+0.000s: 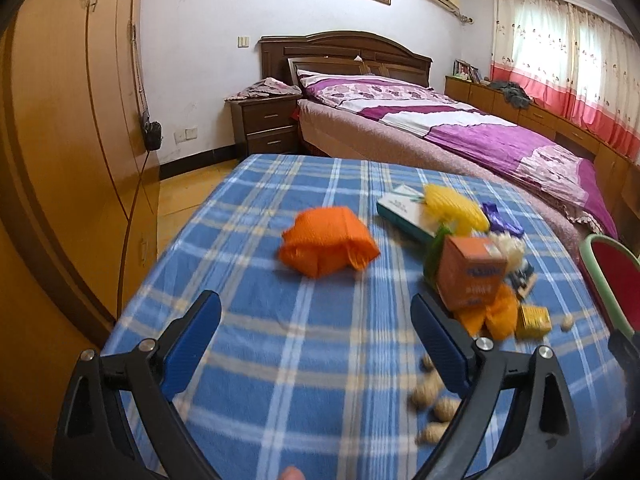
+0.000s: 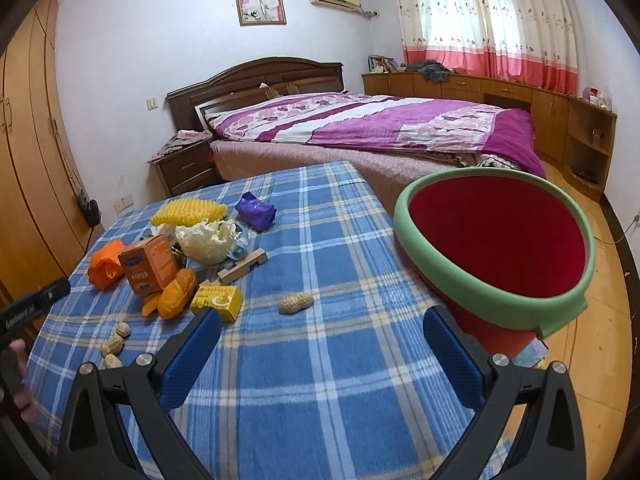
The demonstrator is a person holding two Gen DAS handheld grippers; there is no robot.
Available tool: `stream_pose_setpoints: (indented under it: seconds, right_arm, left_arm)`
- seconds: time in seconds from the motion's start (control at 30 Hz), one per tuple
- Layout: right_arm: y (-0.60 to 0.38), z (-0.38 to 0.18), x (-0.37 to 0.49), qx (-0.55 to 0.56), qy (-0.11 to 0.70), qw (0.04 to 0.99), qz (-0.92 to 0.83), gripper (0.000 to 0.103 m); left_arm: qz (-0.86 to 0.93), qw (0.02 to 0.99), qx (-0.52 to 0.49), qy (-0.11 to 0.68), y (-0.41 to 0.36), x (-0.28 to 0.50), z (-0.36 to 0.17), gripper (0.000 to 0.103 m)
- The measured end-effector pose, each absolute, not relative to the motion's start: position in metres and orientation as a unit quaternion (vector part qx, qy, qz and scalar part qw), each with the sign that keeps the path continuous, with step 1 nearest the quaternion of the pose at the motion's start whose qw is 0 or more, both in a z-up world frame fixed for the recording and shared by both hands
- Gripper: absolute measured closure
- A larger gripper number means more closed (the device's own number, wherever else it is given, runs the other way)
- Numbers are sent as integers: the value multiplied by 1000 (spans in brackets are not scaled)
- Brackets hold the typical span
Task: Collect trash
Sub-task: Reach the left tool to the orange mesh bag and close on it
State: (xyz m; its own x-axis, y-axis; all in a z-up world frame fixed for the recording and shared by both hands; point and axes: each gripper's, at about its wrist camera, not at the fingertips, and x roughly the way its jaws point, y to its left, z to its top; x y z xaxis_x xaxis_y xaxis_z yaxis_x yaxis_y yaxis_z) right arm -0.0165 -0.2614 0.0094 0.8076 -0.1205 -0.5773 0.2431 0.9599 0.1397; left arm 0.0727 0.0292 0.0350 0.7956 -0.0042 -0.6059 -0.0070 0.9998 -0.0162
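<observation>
Trash lies on a table with a blue plaid cloth (image 2: 320,280): an orange foam net (image 1: 328,242), an orange box (image 1: 470,270), a yellow net (image 1: 456,208), a small yellow box (image 2: 217,300), a peanut (image 2: 295,303), a purple wrapper (image 2: 255,210) and crumpled white paper (image 2: 206,242). A red bin with a green rim (image 2: 494,246) stands at the table's right edge. My left gripper (image 1: 316,332) is open and empty, just short of the orange net. My right gripper (image 2: 320,344) is open and empty, between the peanut and the bin.
Several peanuts (image 1: 432,408) lie near the left gripper's right finger. A wooden block (image 2: 242,268) and a teal-and-white box (image 1: 404,216) sit in the pile. A bed (image 2: 360,132) stands behind the table, a wardrobe (image 1: 60,140) to the left.
</observation>
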Motion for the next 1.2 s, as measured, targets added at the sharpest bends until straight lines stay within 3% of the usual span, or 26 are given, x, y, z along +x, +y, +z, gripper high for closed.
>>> stream_pose_setpoints:
  seconds: [0.43, 0.67, 0.77, 0.93, 1.1, 1.2]
  right_arm:
    - [-269, 13, 19, 134, 337, 928, -88, 0]
    - [-269, 12, 26, 143, 347, 923, -89, 0]
    - [-267, 11, 28, 142, 352, 921, -89, 0]
    - [-260, 12, 31, 137, 354, 921, -95, 0]
    - [-242, 13, 37, 125, 361, 919, -95, 0]
    - [-230, 10, 43, 115, 375, 915, -90, 0]
  left_arm:
    - [-23, 923, -26, 382, 27, 155, 28, 8]
    - [-16, 907, -37, 418, 34, 187, 5, 20]
    - [-19, 902, -49, 429, 38, 194, -1, 35]
    - [-47, 903, -62, 422, 41, 197, -3, 51]
    - [-65, 909, -77, 405, 48, 191, -1, 80]
    - [-86, 903, -126, 403, 59, 186, -1, 84]
